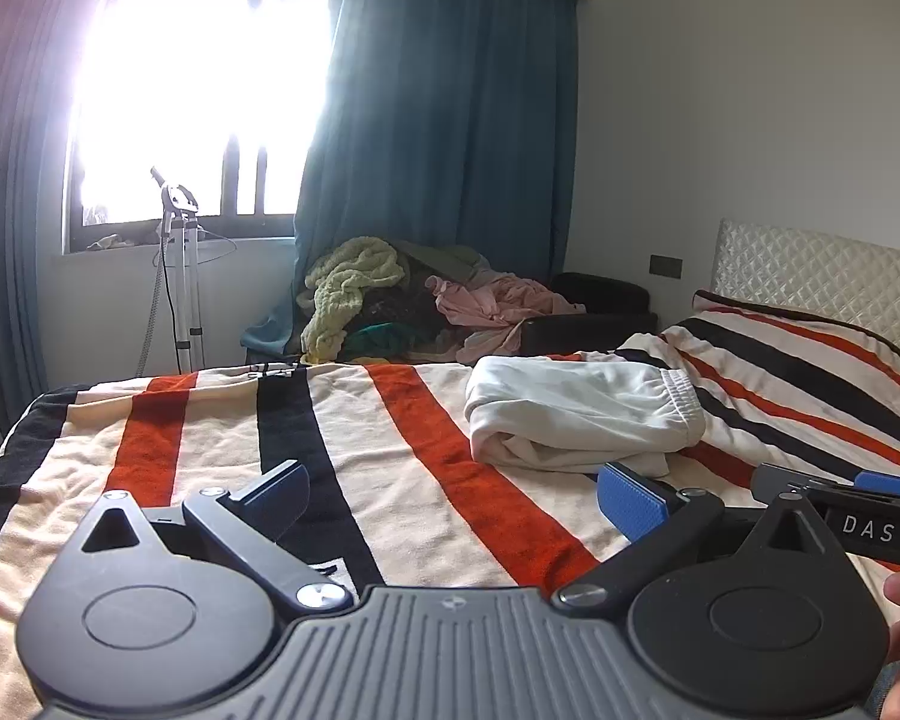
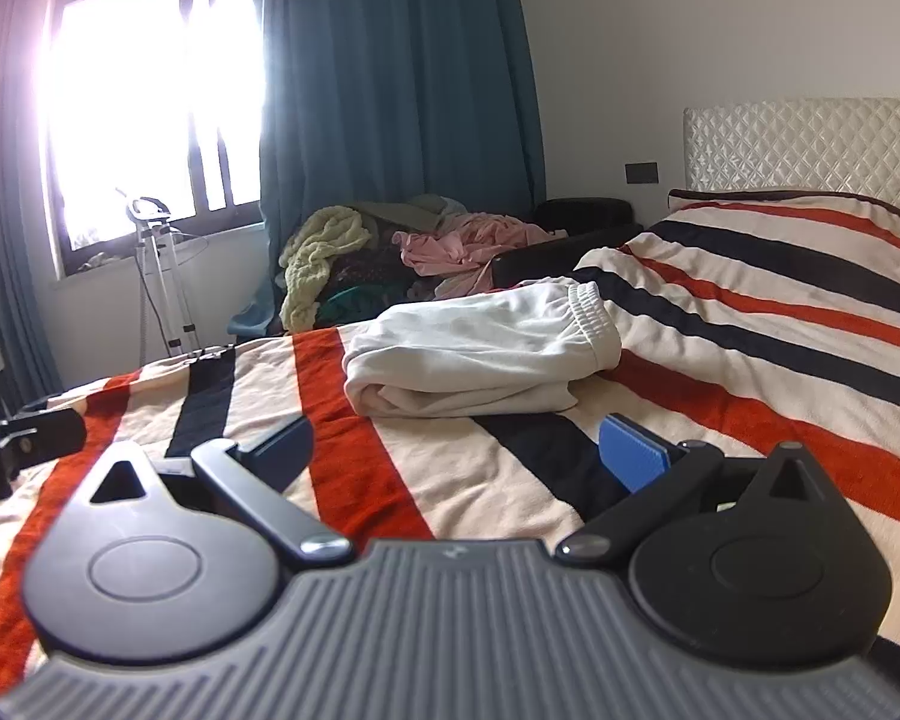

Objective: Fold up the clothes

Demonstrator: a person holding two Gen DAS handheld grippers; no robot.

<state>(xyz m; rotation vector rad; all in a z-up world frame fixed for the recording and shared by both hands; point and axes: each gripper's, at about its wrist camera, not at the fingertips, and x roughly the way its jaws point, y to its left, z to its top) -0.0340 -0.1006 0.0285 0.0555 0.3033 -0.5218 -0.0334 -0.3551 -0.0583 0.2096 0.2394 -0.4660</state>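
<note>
A folded white garment with an elastic waistband (image 1: pixel 576 414) lies on the striped bed cover (image 1: pixel 222 450), ahead and to the right of my left gripper (image 1: pixel 456 498). In the right wrist view the same garment (image 2: pixel 480 348) lies just ahead of my right gripper (image 2: pixel 456 456). Both grippers are open and empty, held low over the cover, short of the garment. My right gripper also shows at the right edge of the left wrist view (image 1: pixel 840 504).
A heap of unfolded clothes, green, pink and dark (image 1: pixel 402 300), sits beyond the bed's far edge by the teal curtain (image 1: pixel 444 120). A garment steamer stand (image 1: pixel 177 264) is under the window. The quilted headboard (image 2: pixel 810 144) is at the right.
</note>
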